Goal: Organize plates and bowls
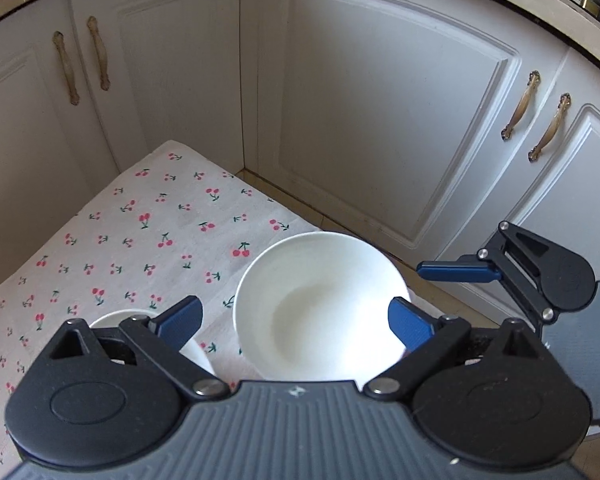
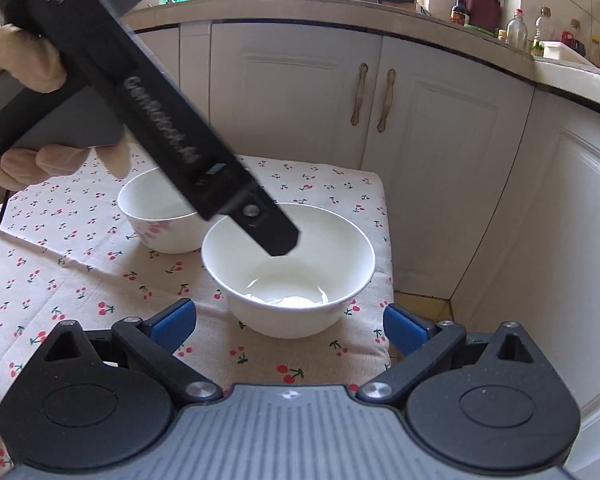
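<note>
Two white bowls on cloth, both hand-held grippers spread wide.

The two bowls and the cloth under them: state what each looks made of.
Plain white bowl: likely glazed ceramic or porcelain, given glossy highlights inside. Flower-printed bowl: seemingly the same, smooth and shiny. Cherry-print cloth: woven fabric, matte, with creases and folds.

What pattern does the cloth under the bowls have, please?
Small red cherries with green stems on a pale cloth, clearest in the right wrist view.
</note>
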`<state>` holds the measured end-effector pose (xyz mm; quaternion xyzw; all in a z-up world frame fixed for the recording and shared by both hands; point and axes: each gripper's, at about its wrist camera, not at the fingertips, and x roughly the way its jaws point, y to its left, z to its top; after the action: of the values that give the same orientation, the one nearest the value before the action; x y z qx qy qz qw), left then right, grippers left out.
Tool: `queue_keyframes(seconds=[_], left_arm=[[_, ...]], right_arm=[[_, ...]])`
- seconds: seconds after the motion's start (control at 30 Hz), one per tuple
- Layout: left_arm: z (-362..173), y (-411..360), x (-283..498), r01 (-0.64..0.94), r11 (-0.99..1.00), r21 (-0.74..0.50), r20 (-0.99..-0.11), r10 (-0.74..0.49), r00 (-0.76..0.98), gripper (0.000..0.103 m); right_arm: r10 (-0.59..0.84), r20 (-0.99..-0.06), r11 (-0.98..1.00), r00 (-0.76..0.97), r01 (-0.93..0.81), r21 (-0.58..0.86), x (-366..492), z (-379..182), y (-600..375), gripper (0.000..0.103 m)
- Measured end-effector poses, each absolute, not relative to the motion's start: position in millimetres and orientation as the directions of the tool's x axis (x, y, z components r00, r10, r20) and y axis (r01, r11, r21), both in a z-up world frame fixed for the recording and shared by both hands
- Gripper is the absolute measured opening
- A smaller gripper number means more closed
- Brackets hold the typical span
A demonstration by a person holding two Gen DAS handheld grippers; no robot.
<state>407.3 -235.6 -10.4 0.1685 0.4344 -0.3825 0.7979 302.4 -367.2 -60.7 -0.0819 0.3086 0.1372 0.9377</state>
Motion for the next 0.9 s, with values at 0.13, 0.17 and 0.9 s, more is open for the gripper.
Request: queue_keyframes(seconds=[0.13, 0.17, 0.9], left_arm=[[-20, -244, 416, 0.756, 0.650, -0.071, -0.838, -0.450, 0.308, 0.092], [-22, -245, 418, 0.755, 0.652, -0.070, -0.842, -0.445, 0.306, 0.090], [-41, -255, 430, 0.755, 0.646, -0.112, -0.867, -0.435, 0.244, 0.074]], right_arm=[[0.205, -0.598, 0.945, 0.774, -0.316, -0.085, 307, -64, -364, 0.099], [0.207, -0.599, 0.944, 0.774, -0.319, -0.087, 307, -64, -363, 0.098], [0.205, -0.602, 0.945, 0.771, -0.316, -0.082, 317, -65, -364, 0.090]])
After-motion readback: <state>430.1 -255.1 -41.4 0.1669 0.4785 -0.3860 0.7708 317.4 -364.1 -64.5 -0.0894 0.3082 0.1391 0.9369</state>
